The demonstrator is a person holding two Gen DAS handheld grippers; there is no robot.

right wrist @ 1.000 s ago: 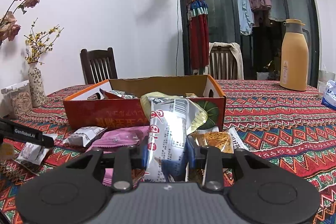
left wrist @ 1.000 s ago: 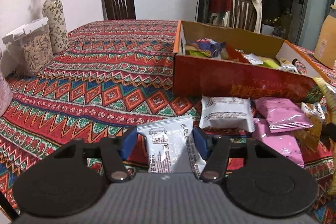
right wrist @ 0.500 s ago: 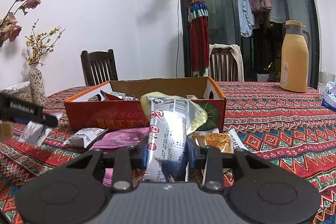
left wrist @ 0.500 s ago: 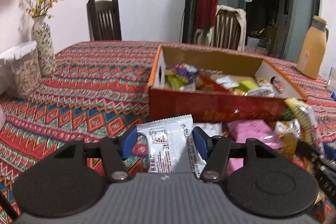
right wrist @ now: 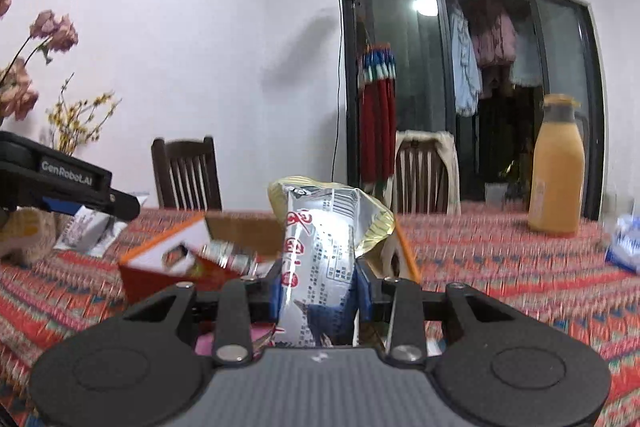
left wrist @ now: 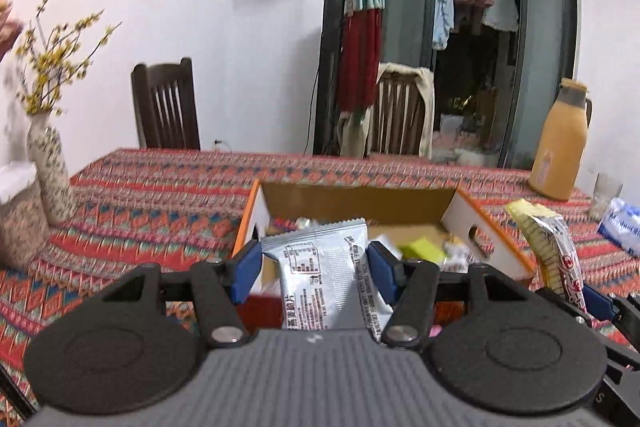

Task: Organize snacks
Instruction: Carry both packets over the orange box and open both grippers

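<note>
Two packets lifted, bound for the box

My left gripper [left wrist: 314, 269] clasps a silver packet [left wrist: 320, 273], my right gripper [right wrist: 318, 289] pinches a long packet [right wrist: 320, 263], both in the air at the box's [left wrist: 486, 227] near wall. Next: carry past the rim and release inside; the table [left wrist: 160, 195] beyond lies open.

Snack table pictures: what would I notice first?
Probably the silver snack packet pinched between the left gripper fingers, up front before the open orange box. The right gripper squeezes a yellow-edged packet, and a tall orange jug stands far right.
</note>
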